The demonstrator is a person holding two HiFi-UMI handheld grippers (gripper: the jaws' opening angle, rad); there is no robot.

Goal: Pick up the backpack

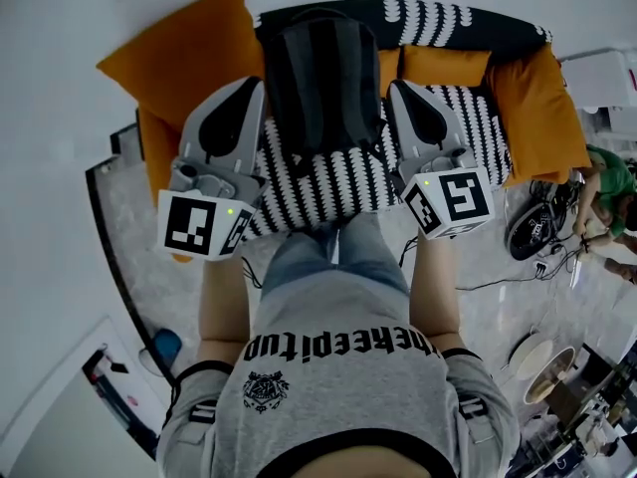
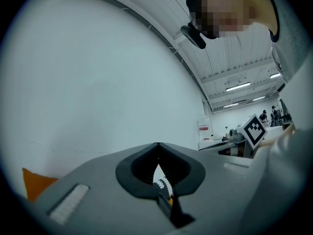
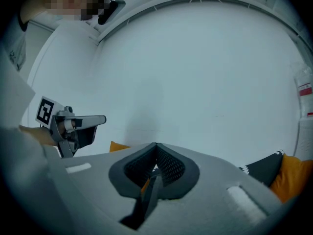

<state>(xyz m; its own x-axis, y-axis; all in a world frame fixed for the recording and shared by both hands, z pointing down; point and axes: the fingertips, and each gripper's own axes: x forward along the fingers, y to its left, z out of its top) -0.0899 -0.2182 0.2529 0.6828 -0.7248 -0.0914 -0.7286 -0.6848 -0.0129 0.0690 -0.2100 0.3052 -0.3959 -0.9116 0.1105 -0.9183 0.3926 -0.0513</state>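
A dark backpack (image 1: 320,78) with vertical stripes stands on a sofa (image 1: 458,118) covered in black-and-white pattern, leaning on its backrest. My left gripper (image 1: 255,86) sits just left of the backpack and my right gripper (image 1: 396,88) just right of it, both pointing at the sofa back. Neither holds anything. In the left gripper view the left gripper (image 2: 157,145) has its jaws together against a bare white wall. The right gripper (image 3: 156,144) looks the same in the right gripper view, shut and empty, with the left gripper (image 3: 66,124) off to its left.
Orange cushions (image 1: 184,53) (image 1: 542,108) flank the sofa at both ends. On the floor at the right lie cables (image 1: 498,282), a round black device (image 1: 535,229) and a seated person (image 1: 602,182). A blue object (image 1: 166,347) lies at the lower left.
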